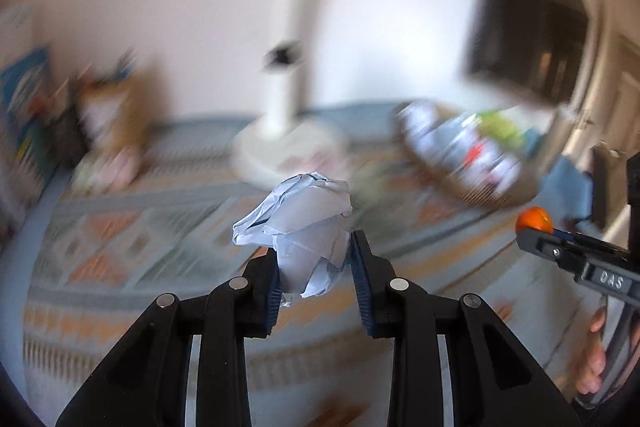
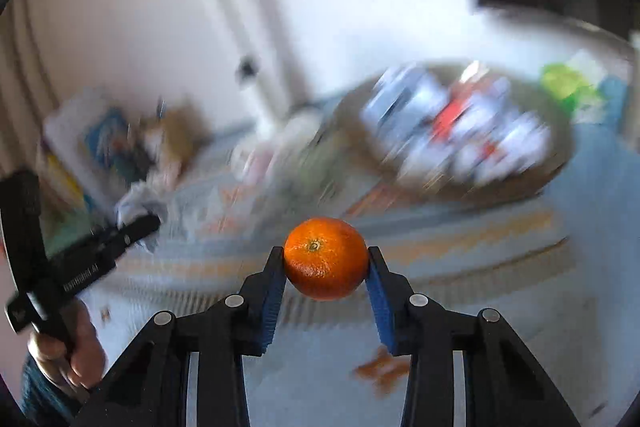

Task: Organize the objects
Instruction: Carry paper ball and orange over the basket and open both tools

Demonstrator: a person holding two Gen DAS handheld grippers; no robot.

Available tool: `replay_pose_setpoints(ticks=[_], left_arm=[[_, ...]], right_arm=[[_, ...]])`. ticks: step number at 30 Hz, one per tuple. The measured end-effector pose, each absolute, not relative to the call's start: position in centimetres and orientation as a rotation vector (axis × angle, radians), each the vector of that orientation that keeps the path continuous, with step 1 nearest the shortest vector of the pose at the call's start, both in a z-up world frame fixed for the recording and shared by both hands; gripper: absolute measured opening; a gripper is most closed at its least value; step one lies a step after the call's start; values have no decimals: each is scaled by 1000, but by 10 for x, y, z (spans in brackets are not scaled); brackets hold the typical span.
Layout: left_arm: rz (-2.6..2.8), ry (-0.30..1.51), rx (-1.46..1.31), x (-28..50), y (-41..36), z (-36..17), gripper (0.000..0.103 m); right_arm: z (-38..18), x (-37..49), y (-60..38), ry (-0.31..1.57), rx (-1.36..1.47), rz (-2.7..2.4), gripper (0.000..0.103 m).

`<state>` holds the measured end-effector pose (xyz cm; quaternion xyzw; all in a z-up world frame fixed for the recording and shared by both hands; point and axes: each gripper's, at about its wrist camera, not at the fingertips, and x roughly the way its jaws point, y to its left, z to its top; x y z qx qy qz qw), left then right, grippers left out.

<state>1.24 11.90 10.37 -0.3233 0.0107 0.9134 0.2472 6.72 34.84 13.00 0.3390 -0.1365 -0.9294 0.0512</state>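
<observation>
A woven cloth (image 1: 120, 259) with a zigzag and diamond pattern in orange, grey and pale blue fills the lower half of both views, blurred and flat. At the upper centre of the left wrist view a smooth white lamp (image 1: 288, 99) rises from a round base. In the right part of both views sits a shallow, round brown basket (image 2: 556, 171), heaped with blurred blue, white and red packets (image 2: 460, 131) that cannot be told apart. At the left edge of the left view stands a brown cardboard box (image 1: 120, 111), its contents too blurred to name.

At the lower centre of the left view the left gripper (image 1: 316, 267) is clamped on a crumpled ball of pale paper (image 1: 300, 223), creased and irregular, held above the cloth. At the lower centre of the right view the right gripper (image 2: 326, 267) pinches a round, pitted orange (image 2: 326, 258) between ribbed blue pads (image 2: 378, 291).
</observation>
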Motion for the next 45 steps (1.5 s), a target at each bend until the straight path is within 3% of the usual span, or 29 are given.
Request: replay_pose_setpoints(ticks=[6, 13, 15, 17, 20, 26, 30, 34, 37, 45], left_arm=[[2370, 61, -793, -20, 221, 138, 28], [2289, 124, -835, -45, 300, 114, 30], [2300, 173, -860, -50, 313, 105, 47], [2279, 220, -946, -59, 320, 95, 71], [2257, 175, -976, -57, 305, 91, 71], [2296, 32, -975, -35, 230, 100, 71], [2417, -37, -975, -10, 159, 105, 71], [2672, -33, -975, 12, 72, 102, 90], [2821, -90, -992, 21, 15, 91, 102], [3016, -137, -1145, 21, -58, 50, 102]], right_arm=[[174, 47, 437, -619, 916, -2955, 39], [160, 9, 478, -772, 949, -2942, 39], [151, -3, 484, -809, 989, -2923, 43], [138, -12, 495, -944, 997, -2800, 66], [126, -4, 510, -1108, 944, -2762, 67], [129, 19, 494, -1014, 933, -2796, 67], [144, 33, 445, -820, 926, -2778, 67], [154, 45, 374, -576, 921, -2690, 69], [136, 51, 315, -476, 954, -2617, 91], [67, 38, 245, -310, 1133, -2702, 91]])
